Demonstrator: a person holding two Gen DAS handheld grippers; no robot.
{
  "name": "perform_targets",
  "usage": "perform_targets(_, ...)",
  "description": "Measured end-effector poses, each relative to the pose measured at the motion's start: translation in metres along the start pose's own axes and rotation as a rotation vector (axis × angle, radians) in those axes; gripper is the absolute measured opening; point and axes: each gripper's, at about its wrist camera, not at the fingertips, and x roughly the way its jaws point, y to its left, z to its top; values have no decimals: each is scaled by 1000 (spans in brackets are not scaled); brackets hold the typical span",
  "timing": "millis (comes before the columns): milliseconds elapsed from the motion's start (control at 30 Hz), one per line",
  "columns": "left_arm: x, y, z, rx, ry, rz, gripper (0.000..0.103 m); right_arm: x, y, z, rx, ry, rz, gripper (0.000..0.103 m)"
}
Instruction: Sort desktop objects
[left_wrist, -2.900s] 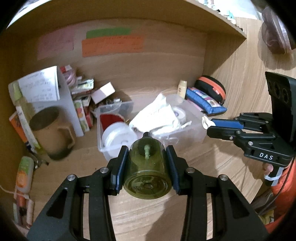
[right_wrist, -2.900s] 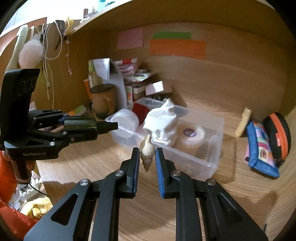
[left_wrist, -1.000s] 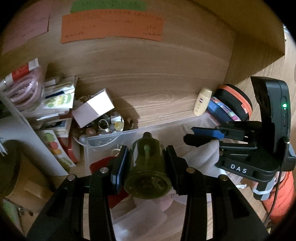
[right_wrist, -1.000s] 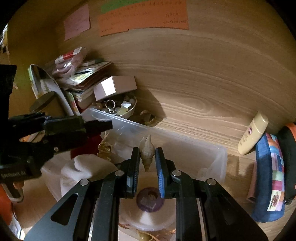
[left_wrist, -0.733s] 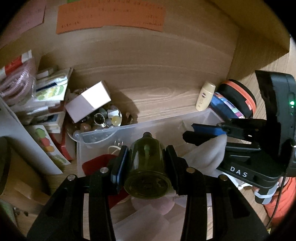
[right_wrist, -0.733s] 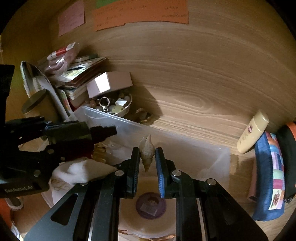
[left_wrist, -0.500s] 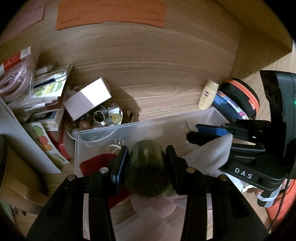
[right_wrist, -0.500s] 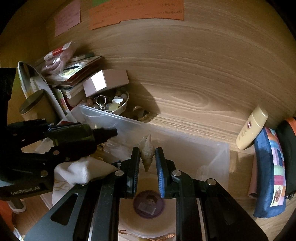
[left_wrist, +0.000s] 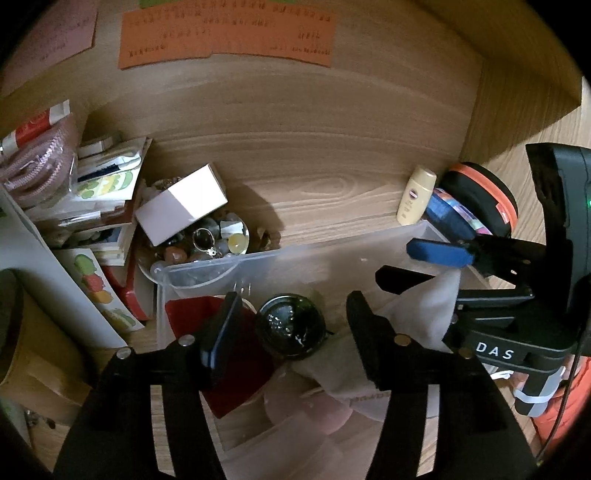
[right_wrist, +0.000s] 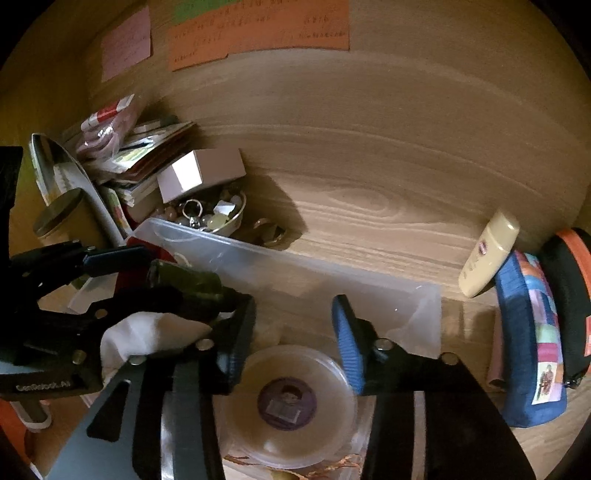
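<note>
Clear plastic bin (left_wrist: 332, 254) on the wooden desk (left_wrist: 325, 177), with both hand-held grippers poised over it. Left gripper (left_wrist: 291, 325): jaws spread wide, angled down into the bin's left half; the dark green bottle (left_wrist: 291, 326) lies between the fingers, touching neither, beside a red item (left_wrist: 229, 365) and white cloth (left_wrist: 421, 314). In the right wrist view this bottle (right_wrist: 188, 282) appears on its side just past the left gripper's (right_wrist: 147, 275) fingertips. Right gripper (right_wrist: 293, 336): jaws likewise wide apart and holding nothing, directly above a roll of clear tape (right_wrist: 291, 402) in the bin's (right_wrist: 332, 280) right half. In the left wrist view the right gripper (left_wrist: 417, 264) hangs over the cloth. Half a second earlier both grippers were clamped, the left on the bottle and the right on a small seashell; both have since opened. The shell cannot be located in either view. Outside the bin: a white box (left_wrist: 181, 203) over a dish of trinkets (left_wrist: 210, 240), a cream tube (left_wrist: 415, 194) and a blue pouch (right_wrist: 532, 339).
</note>
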Motion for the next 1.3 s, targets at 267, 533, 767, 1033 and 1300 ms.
perform_targets(267, -13, -2, 2, 20, -44, 14, 74, -11, 3, 3, -18, -56, -60, 65)
perform_targets(533, -27, -2, 3, 26, -70, 27, 94, -20, 2, 5, -27, -97, -91, 80)
perform_targets(767, -43, -1, -1, 34, -84, 44, 97, -27, 0, 6, -30, -96, -96, 85)
perform_targets(1033, -69, -1, -9, 30, -118, 60, 98, -53, -5, -7, -42, -126, -121, 103)
perform_targets(1300, -96, -10, -26, 32, -154, 85, 99, -81, 4, -27, -83, -155, -165, 103)
